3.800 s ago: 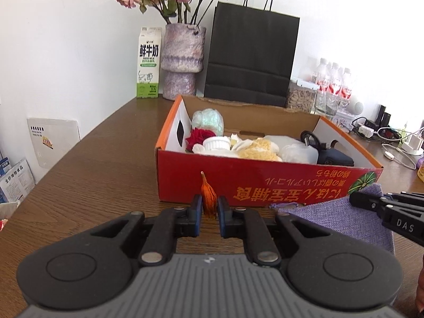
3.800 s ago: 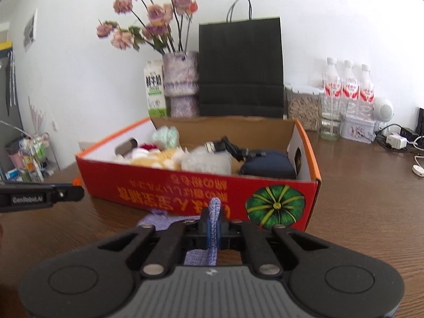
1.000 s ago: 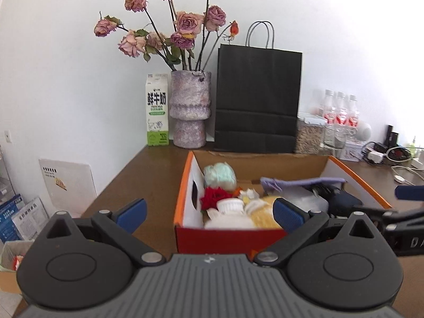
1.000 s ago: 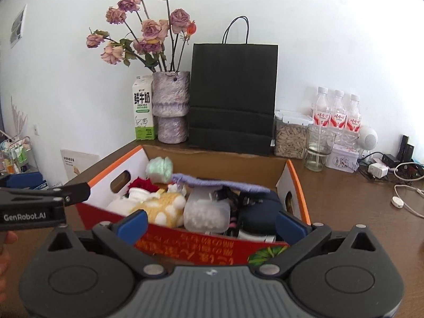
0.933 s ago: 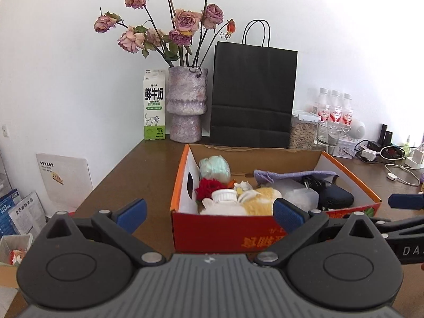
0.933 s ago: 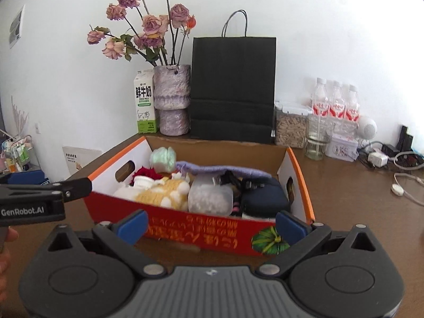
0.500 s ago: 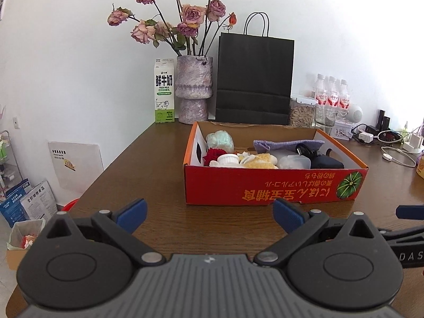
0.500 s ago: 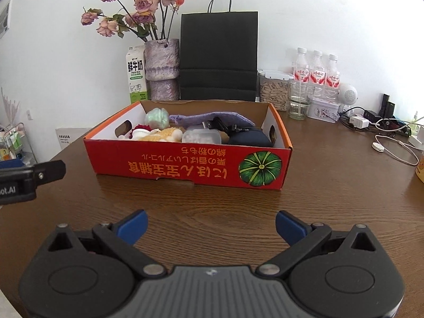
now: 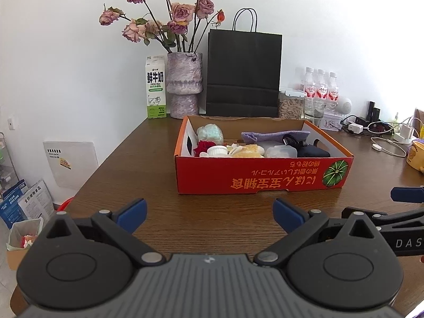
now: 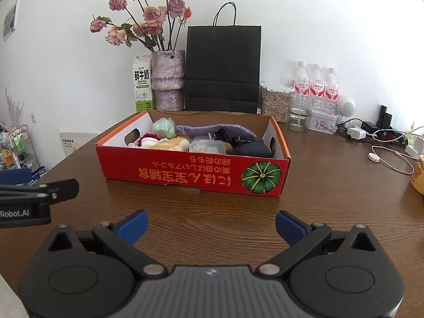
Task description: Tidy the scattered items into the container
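Note:
A red and orange cardboard box point(image 9: 262, 176) point(image 10: 185, 172) stands on the brown wooden table. In it lie a purple cloth point(image 9: 273, 135) point(image 10: 212, 129), a mint ball point(image 9: 210, 132), a red flower point(image 9: 202, 147), a yellow plush point(image 9: 247, 150), a clear plastic tub point(image 10: 206, 145) and a dark pouch point(image 10: 250, 148). My left gripper point(image 9: 209, 212) is open and empty, well in front of the box. My right gripper point(image 10: 210, 224) is open and empty too, in front of the box. Each gripper shows at the edge of the other's view.
Behind the box stand a milk carton point(image 9: 155, 87), a vase of dried roses point(image 9: 184, 87), a black paper bag point(image 9: 243, 74), a jar, a glass and water bottles point(image 10: 316, 84). Chargers and cables point(image 10: 384, 143) lie at the right, with a yellow cup point(image 9: 416, 155). The table's left edge drops to the floor.
Both grippers were shut on items by the box, the right on the purple cloth. The cloth now lies in the box. Both grippers are open and have drawn back from it.

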Action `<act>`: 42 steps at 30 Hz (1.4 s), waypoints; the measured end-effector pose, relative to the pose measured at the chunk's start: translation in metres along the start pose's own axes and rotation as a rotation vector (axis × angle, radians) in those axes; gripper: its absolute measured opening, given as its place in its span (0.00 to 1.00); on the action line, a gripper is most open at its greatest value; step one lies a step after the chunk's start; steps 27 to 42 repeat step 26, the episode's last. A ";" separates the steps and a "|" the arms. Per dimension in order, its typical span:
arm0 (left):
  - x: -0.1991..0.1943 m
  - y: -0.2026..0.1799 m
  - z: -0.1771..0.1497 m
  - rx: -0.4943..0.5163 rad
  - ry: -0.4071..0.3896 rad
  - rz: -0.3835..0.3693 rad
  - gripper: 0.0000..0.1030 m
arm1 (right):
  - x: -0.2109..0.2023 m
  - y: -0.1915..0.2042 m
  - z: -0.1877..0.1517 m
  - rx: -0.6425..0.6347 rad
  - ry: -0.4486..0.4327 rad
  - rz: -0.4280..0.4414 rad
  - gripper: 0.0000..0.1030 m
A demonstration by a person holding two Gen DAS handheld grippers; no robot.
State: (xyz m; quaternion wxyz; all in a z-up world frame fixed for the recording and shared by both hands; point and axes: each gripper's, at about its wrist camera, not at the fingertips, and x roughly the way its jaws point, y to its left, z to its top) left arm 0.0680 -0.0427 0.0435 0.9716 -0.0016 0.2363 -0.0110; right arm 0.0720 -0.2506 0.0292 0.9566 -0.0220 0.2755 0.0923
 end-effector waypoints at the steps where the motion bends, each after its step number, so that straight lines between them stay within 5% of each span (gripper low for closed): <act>1: 0.000 0.000 0.000 0.001 0.001 0.000 1.00 | -0.001 0.000 0.000 0.001 0.000 0.000 1.00; 42: -0.004 -0.006 -0.002 0.017 0.000 0.009 1.00 | -0.003 0.000 -0.004 0.004 0.001 0.006 1.00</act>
